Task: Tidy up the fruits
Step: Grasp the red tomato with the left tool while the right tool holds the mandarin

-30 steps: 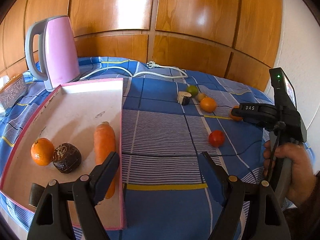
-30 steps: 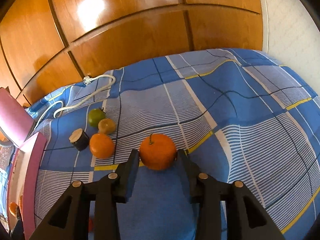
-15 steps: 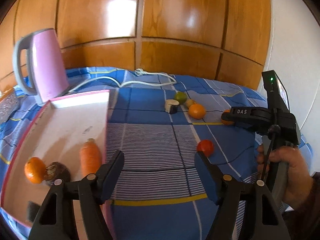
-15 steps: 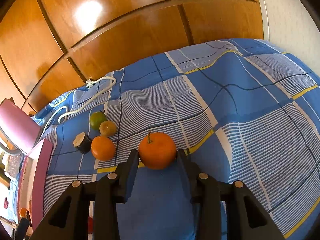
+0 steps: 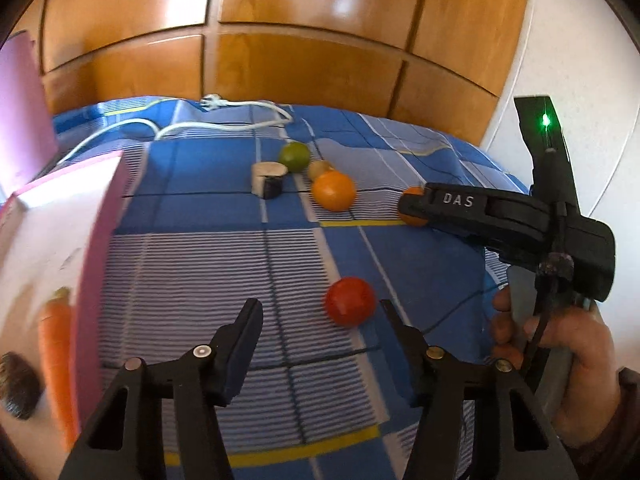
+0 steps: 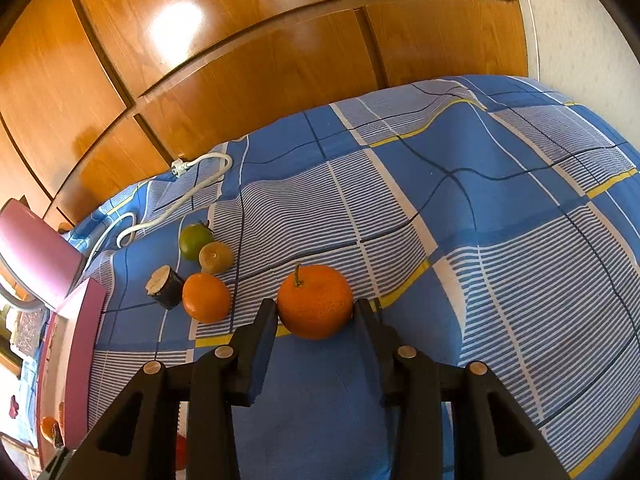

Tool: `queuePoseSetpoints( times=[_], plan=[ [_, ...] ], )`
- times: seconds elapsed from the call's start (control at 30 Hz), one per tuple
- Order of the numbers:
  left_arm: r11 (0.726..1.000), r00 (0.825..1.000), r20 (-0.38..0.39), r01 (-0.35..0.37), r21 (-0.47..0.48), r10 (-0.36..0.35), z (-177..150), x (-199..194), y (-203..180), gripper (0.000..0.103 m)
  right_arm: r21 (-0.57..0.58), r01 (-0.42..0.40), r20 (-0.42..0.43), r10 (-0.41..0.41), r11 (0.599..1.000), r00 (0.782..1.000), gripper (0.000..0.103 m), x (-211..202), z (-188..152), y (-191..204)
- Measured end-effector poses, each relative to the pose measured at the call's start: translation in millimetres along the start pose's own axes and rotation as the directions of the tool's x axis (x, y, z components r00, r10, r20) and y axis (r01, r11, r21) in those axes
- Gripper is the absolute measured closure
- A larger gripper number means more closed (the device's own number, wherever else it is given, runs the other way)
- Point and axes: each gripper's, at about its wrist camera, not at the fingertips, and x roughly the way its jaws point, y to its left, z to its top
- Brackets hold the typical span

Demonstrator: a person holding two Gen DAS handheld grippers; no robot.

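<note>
A red tomato (image 5: 350, 306) lies on the blue checked cloth between the fingers of my left gripper (image 5: 320, 312), close to the right finger. The jaws are closing, and the pads do not press on the tomato. My right gripper (image 6: 315, 314) is shut on a stemmed tangerine (image 6: 315, 300) that rests on the cloth. In the left wrist view this gripper (image 5: 404, 206) reaches in from the right, held by a hand (image 5: 576, 360), and it hides most of the tangerine (image 5: 412, 216). The pink tray (image 5: 100, 240) at the left holds a carrot (image 5: 54, 344) and a dark fruit (image 5: 16, 384).
Beyond the tomato lie an orange (image 5: 334, 196), a green fruit (image 5: 295, 156), a small brown fruit (image 5: 320, 168) and a cut dark stub (image 5: 269, 178). A white power cable (image 5: 224, 124) runs along the back. A pink kettle (image 5: 20, 112) stands far left, before wooden panels.
My left gripper has swung right, away from the tray, up to the red tomato, and its jaws have narrowed. The right gripper has stayed still, gripping the tangerine.
</note>
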Motion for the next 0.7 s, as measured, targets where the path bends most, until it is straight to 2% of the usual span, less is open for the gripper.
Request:
queuePoseSetpoints(
  times=[0.13,0.2,0.27,0.37,0.5,0.7],
  plan=[
    [1.0,0.999,-0.032,-0.002,0.001,0.002,4,15,-5,0.047,-0.005,0.005,-0.004,-0.005,1.0,1.0,0.063,2,1,2],
    [1.0,0.999,-0.032,-0.01,-0.006,0.01,8,19,-5,0.058,-0.003,0.004,-0.004,-0.004,1.0,1.0,0.063,3,2,1],
    [0.999,0.999,-0.025,-0.035,-0.033,0.034,12,23,-2,0.075,-0.002,0.004,-0.002,-0.004,1.0,1.0,0.063,3,2,1],
    [0.995,0.999,-0.026,-0.027,-0.096,0.025,17,29,7,0.075,-0.001,0.004,-0.003,-0.004,1.0,1.0,0.063,4,2,2],
    [0.995,0.999,-0.02,-0.043,-0.085,0.041,16,33,6,0.075,0.006,-0.001,-0.005,0.001,1.0,1.0,0.063,6,4,2],
    [0.995,0.999,-0.028,-0.023,-0.102,0.02,16,36,10,0.074,0.031,-0.023,-0.002,0.023,0.999,1.0,0.063,8,6,-2]
  ],
)
